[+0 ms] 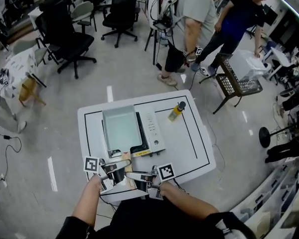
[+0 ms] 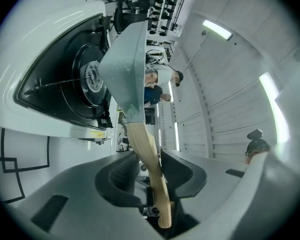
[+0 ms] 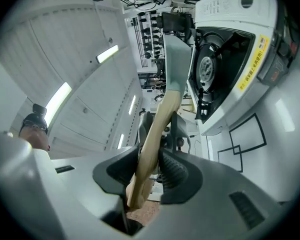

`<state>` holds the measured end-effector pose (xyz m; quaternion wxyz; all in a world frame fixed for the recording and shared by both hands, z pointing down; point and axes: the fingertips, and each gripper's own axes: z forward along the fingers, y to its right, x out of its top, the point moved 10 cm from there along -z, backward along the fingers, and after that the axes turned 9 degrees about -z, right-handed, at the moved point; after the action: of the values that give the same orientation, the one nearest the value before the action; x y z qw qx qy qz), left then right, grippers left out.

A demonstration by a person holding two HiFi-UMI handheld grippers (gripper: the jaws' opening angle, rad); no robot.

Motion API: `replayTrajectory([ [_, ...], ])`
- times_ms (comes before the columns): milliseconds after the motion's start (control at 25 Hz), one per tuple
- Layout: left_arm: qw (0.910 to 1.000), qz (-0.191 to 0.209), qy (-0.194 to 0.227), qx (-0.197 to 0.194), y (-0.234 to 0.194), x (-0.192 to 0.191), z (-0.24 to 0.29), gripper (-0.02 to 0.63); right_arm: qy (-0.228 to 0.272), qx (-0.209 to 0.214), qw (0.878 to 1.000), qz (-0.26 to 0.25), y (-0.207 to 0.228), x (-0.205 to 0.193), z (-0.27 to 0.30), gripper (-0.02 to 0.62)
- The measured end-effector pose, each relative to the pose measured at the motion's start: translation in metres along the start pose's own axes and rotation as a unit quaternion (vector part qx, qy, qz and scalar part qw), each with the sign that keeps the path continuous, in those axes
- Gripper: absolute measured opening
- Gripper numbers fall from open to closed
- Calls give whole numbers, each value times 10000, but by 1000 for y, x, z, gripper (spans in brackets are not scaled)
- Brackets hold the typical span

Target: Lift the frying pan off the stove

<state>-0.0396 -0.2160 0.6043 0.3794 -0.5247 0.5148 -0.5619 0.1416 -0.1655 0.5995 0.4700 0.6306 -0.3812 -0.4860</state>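
A square grey frying pan (image 1: 120, 128) with a wooden handle (image 1: 126, 157) hangs over the white table-top stove (image 1: 153, 128). My left gripper (image 1: 118, 169) and right gripper (image 1: 135, 176) meet at the handle near the table's front edge. In the left gripper view the pads are shut on the wooden handle (image 2: 149, 154), and the pan (image 2: 125, 69) stands apart from the black burner (image 2: 92, 76). The right gripper (image 3: 149, 166) is also shut on the handle (image 3: 157, 129), with the pan (image 3: 177, 64) clear of the stove (image 3: 230, 59).
A yellow bottle (image 1: 177, 110) stands on the white table (image 1: 189, 148) to the right of the stove. Two people (image 1: 194, 29) stand beyond the table, with office chairs (image 1: 65, 34) at the far left and a black rack (image 1: 239, 86) at the right.
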Motion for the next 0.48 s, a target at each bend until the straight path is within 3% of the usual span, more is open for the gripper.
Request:
replayTrajectory([
  [200, 9993, 293, -235, 78, 32, -14, 0, 141, 14, -16, 9990, -441, -33, -4, 2, 143],
  [480, 9975, 557, -429, -118, 83, -44, 0, 141, 258, 113, 9949, -969, -88, -15, 4, 150],
])
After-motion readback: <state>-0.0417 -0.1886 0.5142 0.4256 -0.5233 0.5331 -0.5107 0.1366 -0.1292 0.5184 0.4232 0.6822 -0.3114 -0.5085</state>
